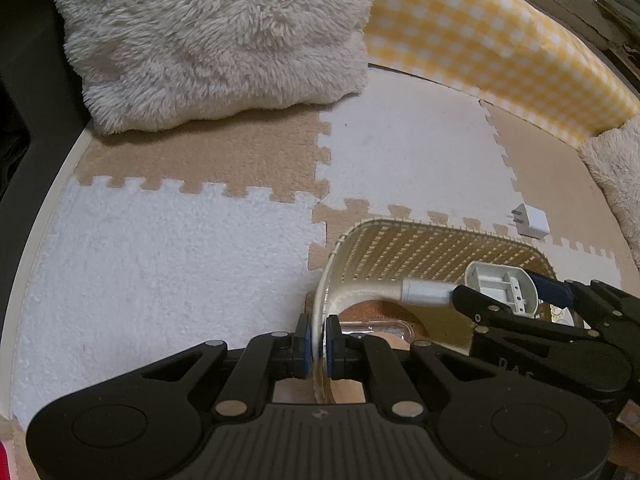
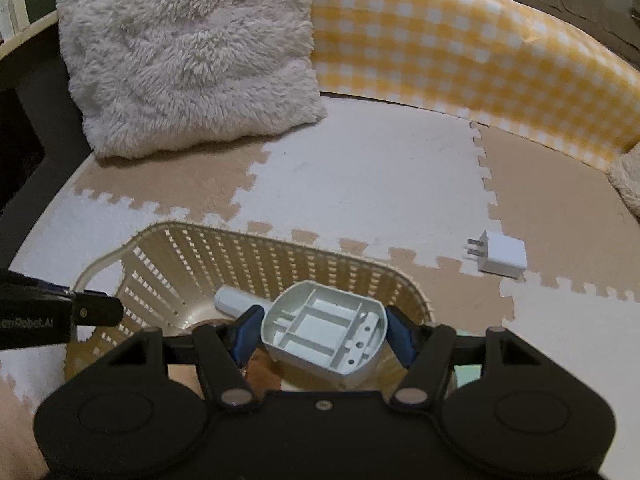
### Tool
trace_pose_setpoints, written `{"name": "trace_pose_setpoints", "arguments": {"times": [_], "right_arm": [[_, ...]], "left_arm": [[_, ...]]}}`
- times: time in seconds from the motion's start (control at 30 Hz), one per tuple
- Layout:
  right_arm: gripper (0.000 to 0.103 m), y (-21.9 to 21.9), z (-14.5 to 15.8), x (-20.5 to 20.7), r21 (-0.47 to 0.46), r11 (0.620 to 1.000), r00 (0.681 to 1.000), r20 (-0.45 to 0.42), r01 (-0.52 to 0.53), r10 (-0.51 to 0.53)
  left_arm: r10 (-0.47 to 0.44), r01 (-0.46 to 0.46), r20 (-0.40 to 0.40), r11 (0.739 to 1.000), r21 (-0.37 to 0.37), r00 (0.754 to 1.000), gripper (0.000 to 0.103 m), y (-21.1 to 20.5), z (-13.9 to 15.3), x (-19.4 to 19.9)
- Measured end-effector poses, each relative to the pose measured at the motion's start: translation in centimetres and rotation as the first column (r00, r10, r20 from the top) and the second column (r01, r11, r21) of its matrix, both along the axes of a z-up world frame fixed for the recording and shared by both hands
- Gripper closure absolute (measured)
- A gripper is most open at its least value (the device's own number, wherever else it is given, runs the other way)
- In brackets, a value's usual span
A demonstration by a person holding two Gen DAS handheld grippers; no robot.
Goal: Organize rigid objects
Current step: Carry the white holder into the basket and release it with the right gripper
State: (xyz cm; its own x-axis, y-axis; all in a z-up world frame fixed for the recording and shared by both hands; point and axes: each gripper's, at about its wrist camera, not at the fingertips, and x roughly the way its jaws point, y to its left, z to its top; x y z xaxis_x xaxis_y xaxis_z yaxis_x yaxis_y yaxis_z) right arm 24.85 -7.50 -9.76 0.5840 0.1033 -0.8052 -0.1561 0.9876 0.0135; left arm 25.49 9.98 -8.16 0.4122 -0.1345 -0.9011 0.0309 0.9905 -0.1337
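Right wrist view, left tool (image 2: 100, 311) lettered "emRobot.AI", basket (image 2: 280, 256) beside it

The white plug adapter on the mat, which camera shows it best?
The right wrist view: the white plug adapter lies unobstructed on the mat, prongs and faces clear. In the left wrist view it sits smaller near the right edge, beyond the basket.

1 basket (image 2: 256, 256), 1 charger (image 2: 502, 254), 2 fluffy cushions (image 2: 188, 60), 1 grey plastic part (image 2: 324, 330)

A fluffy cushion (image 2: 188, 60) leans beside yellow checked padding (image 2: 460, 52) on puzzle floor mats (image 2: 360, 184).
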Motion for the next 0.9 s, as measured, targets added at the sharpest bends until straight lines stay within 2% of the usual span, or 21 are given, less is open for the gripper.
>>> {"name": "trace_pose_setpoints", "arguments": {"times": [0.27, 0.5, 0.9], "right_arm": [[0.036, 0.49, -0.30, 0.10, -0.040, 0.999, 1.000, 0.004, -0.014, 0.014], [0.029, 0.50, -0.20, 0.04, -0.018, 1.000, 1.000, -0.005, -0.017, 0.017], [0.028, -0.22, 0.50, -0.58, 0.035, 0.999, 0.999, -0.026, -0.026, 0.027]], "left_arm": [[-0.001, 0.001, 0.000, 1.000, 0.000, 1.000, 0.096, -0.02, 0.00, 0.06], [0.000, 0.000, 0.001, 1.000, -0.001, 1.000, 0.096, 0.02, -0.02, 0.07], [-0.001, 0.001, 0.001, 1.000, 0.001, 1.000, 0.096, 0.02, -0.03, 0.06]]}}
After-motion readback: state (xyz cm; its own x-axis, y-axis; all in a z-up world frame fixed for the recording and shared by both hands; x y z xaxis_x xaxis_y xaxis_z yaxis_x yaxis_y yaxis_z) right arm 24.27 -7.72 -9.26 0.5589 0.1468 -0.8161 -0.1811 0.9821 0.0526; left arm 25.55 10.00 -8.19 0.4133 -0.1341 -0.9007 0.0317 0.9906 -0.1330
